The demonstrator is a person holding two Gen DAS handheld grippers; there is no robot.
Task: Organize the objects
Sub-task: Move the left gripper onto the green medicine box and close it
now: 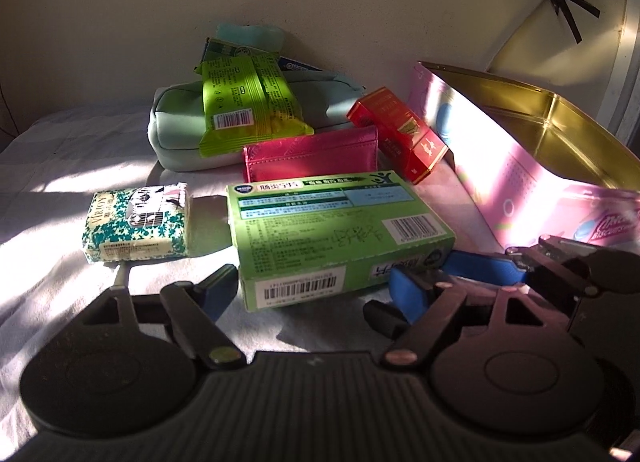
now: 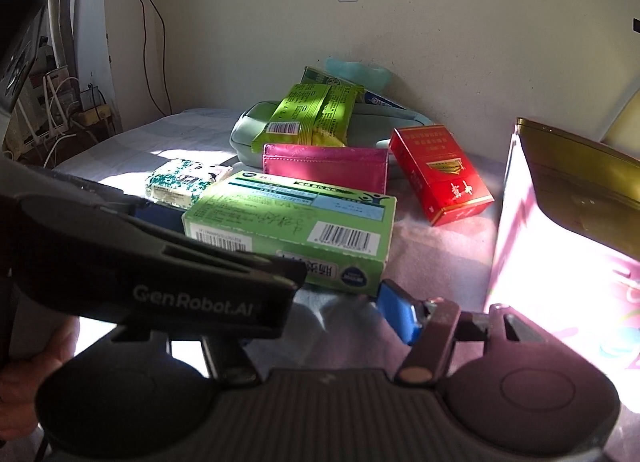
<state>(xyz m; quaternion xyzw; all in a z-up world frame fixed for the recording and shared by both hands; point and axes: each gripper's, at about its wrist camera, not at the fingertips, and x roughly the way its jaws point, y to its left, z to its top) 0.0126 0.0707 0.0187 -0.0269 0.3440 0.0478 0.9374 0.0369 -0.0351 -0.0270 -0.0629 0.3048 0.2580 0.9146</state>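
A green medicine box (image 1: 320,222) lies flat on the white cloth. My left gripper (image 1: 316,282) straddles its near end, and both blue pads sit against the box's sides. The right gripper's blue finger (image 1: 480,267) reaches in from the right and touches the box's right edge. In the right wrist view the same box (image 2: 288,222) has the right gripper (image 2: 320,302) at its near corner. Only that gripper's right finger (image 2: 400,316) shows, because the left gripper's black body (image 2: 160,262) hides the other one. An open pink tin (image 1: 520,182) with a gold inside stands on the right.
Behind the box lie a magenta wallet (image 1: 312,154), a red pack (image 1: 400,134), a patterned wrapped bar (image 1: 138,220), and a lime packet (image 1: 248,102) on a pale green pouch (image 1: 176,130). A wall closes the back. Cables and clutter (image 2: 60,114) are at far left.
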